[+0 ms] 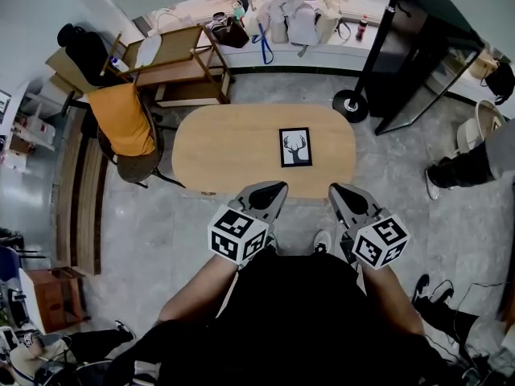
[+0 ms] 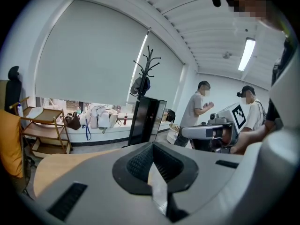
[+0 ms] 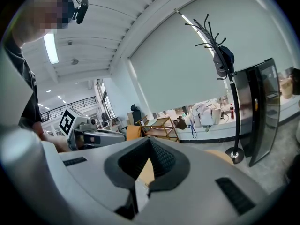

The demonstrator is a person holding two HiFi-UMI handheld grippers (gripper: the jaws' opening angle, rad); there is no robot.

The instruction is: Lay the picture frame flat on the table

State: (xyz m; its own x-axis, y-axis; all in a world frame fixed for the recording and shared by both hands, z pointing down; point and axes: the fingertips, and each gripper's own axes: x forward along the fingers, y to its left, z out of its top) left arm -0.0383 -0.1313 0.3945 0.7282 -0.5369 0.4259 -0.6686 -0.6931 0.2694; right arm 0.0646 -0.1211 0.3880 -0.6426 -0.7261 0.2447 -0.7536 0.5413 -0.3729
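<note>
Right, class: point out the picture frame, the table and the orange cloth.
picture frame (image 1: 295, 147), head view, on the deer print at its middle.
table (image 1: 217, 147), head view, on bare wood left of the frame.
orange cloth (image 1: 122, 121), head view, on its middle.

no legible text or numbers
</note>
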